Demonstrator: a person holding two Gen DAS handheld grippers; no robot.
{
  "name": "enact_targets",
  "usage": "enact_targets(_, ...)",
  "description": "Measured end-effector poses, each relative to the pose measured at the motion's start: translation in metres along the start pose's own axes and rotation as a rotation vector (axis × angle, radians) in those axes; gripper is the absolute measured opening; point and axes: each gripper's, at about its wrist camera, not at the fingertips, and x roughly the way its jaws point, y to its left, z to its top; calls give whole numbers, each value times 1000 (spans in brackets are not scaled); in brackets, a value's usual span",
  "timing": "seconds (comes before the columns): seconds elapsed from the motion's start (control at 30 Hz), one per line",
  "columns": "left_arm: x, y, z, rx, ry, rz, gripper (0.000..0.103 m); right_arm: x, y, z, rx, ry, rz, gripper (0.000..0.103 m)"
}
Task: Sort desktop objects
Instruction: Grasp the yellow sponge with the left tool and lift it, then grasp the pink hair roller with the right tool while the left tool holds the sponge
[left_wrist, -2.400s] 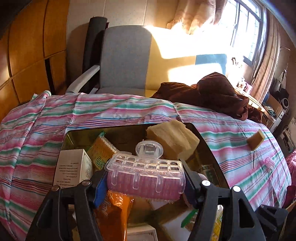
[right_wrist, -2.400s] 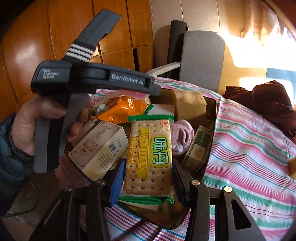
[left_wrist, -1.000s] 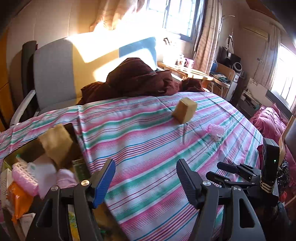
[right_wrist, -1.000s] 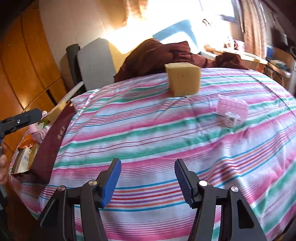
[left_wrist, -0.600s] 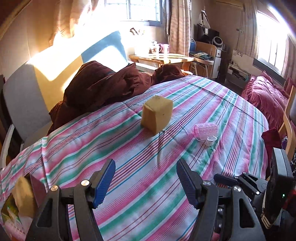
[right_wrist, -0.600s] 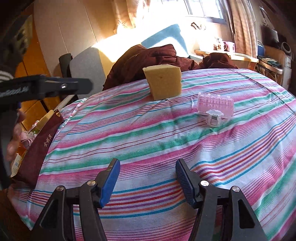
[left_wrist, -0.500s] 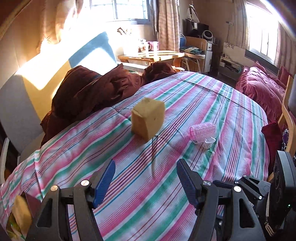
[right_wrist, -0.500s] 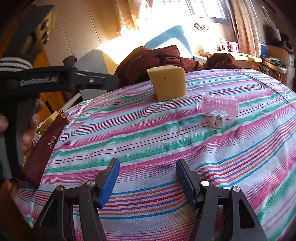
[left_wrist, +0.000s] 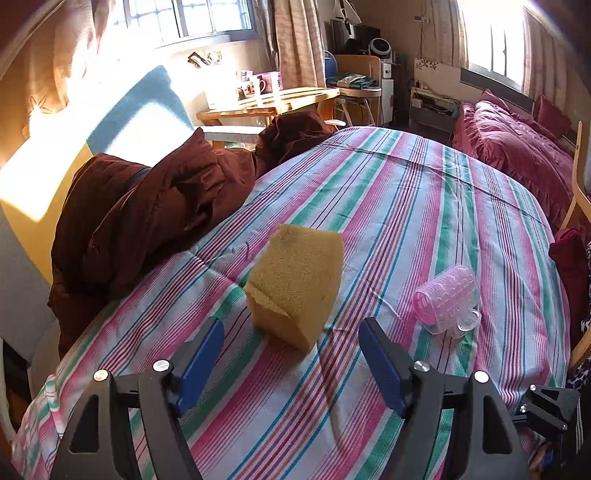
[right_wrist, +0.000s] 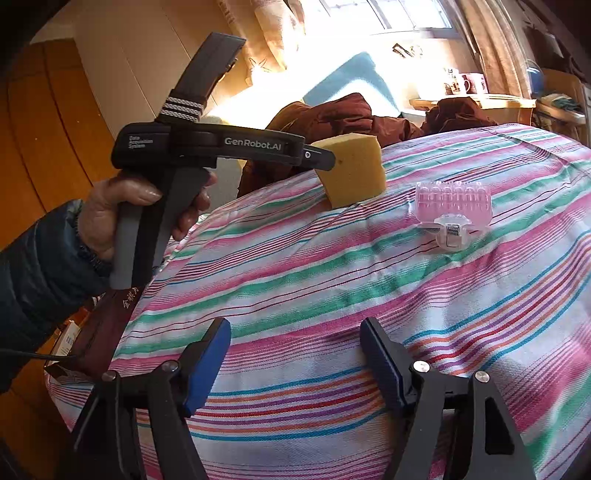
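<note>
Two things left out on the striped cloth (left_wrist: 424, 192)

Sponge (left_wrist: 295, 284) sits just ahead of the left gripper (left_wrist: 291, 354), fingers spread, empty; hair roller (right_wrist: 452, 203) lies near it, unsorted. Right gripper (right_wrist: 295, 350) hangs back, spread wide, holding nothing either.

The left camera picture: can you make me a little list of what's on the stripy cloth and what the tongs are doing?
surface: striped cloth
sponge: yellow sponge block, resting on the cloth, just ahead of the left tongs
roller: pink hair roller, lying on its side, to the right of the sponge, not touching it
left tongs: open, holding nothing, aimed at the sponge
right tongs: open, holding nothing, over the cloth
behind: dark red jacket heaped at the far edge
</note>
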Motion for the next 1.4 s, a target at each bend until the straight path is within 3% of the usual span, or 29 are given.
enact_targets(0.37, 34, -2, 17, 41, -2, -22, 77, 2, 1, 0, -9, 8, 14, 78)
enact_targets(0.6, 25, -5, 3, -50, -5, 17, 53, 3, 2, 0, -16, 13, 3, 78)
enact_targets(0.73, 14, -4, -10, -110, -7, 36, 50, 3, 3, 0, -20, 15, -4, 78)
enact_targets(1.07, -65, -11, -72, -317, -53, 17, 49, 4, 5, 0, -26, 21, -17, 78)
enact_targets(1.4, -158, -15, -169, -467, -3, 10, 50, 5, 9, 1, -42, 25, -40, 78)
